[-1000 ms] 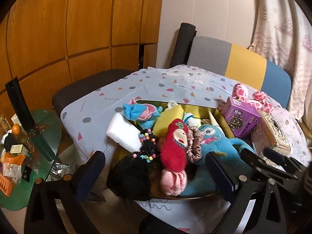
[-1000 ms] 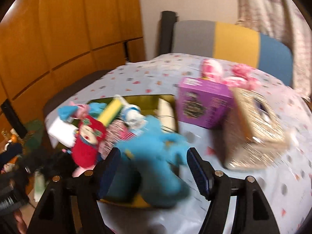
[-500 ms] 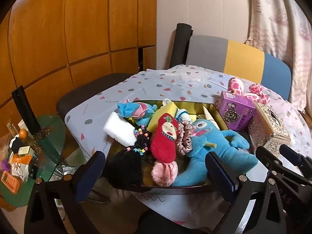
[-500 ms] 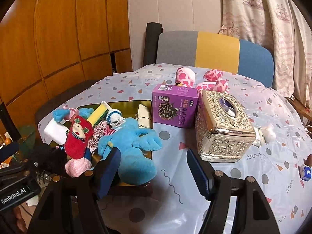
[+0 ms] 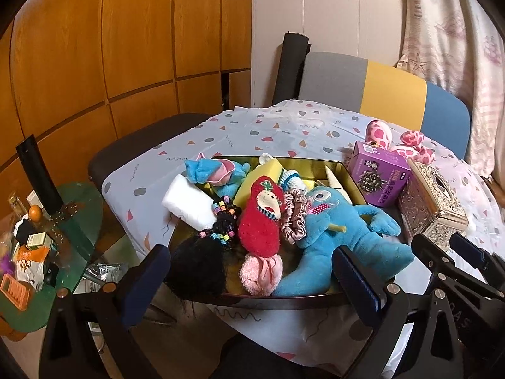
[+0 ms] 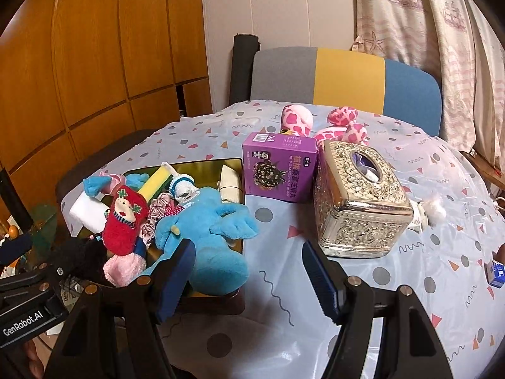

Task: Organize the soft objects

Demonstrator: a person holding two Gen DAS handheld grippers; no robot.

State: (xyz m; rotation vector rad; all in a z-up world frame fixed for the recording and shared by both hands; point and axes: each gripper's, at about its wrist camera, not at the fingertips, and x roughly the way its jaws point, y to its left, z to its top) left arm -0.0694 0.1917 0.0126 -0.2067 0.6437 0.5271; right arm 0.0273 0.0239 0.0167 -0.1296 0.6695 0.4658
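A gold tray (image 5: 342, 175) (image 6: 205, 166) on the table holds soft things: a blue plush monster (image 5: 334, 221) (image 6: 211, 230), a red sock (image 5: 262, 218) (image 6: 124, 221), a pink scrunchie (image 5: 295, 218), a black wig with beads (image 5: 202, 262), a yellow sponge (image 5: 260, 177), a white sponge (image 5: 189, 203) and a small blue doll (image 5: 217, 172). A pink spotted plush (image 6: 318, 123) (image 5: 397, 143) lies behind the boxes. My left gripper (image 5: 249, 284) is open and empty, in front of the tray. My right gripper (image 6: 249, 276) is open and empty, just right of the blue plush.
A purple box (image 6: 279, 170) and an ornate silver tissue box (image 6: 359, 202) stand right of the tray. A cotton ball (image 6: 434, 210) and a small blue box (image 6: 497, 273) lie at the far right. A chair (image 6: 344, 75) is behind the table; a cluttered green glass side table (image 5: 47, 240) is left.
Both grippers have pulled back and up from the tray, so the views now take in more of the table. Both stay open and empty. The toys have not moved.
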